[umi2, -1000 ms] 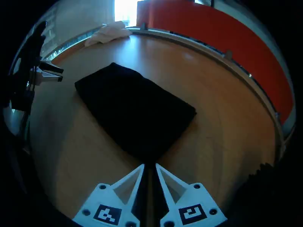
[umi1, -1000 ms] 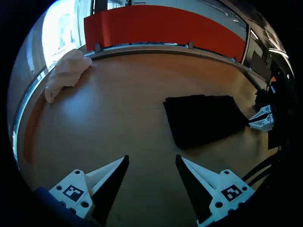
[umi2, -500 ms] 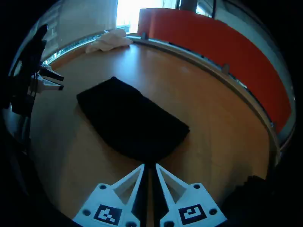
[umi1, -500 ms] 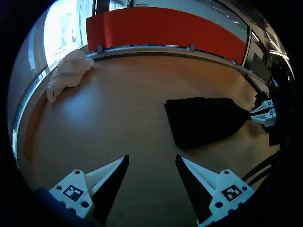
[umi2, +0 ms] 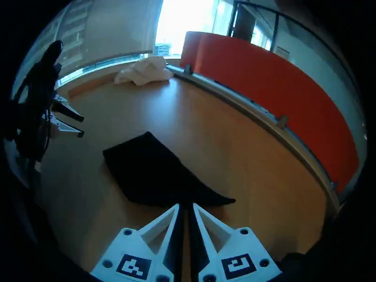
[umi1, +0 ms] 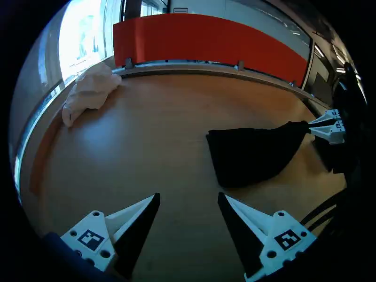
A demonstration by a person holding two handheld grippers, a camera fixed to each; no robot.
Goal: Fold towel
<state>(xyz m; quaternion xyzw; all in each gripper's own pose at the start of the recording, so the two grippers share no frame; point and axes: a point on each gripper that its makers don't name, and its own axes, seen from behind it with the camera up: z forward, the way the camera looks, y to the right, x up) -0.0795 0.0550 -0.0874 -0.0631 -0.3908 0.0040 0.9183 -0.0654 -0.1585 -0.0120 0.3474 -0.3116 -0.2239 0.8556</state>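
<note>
A black towel [umi1: 254, 150] lies on the wooden table [umi1: 141, 141], its right corner pulled up off the surface. That corner is held by my right gripper [umi1: 310, 128], which is shut on it. In the right gripper view the shut fingers [umi2: 185, 209] pinch the near corner of the black towel [umi2: 150, 174], and the cloth slopes down from them to the table. My left gripper [umi1: 188, 197] stands open over bare wood, well left of the towel, with nothing between its fingers. It also appears open at the far left as the left gripper [umi2: 82, 128].
A crumpled cream cloth [umi1: 89, 91] [umi2: 145, 70] lies at the table's far corner by the window. A red panel [umi1: 207, 40] [umi2: 282, 84] runs along the table's back edge behind a raised rail. A dark-sleeved arm [umi2: 33, 108] holds the left gripper.
My right gripper has risen with the towel's corner, so that side of the towel now hangs lifted off the table. The left gripper has stayed open in place.
</note>
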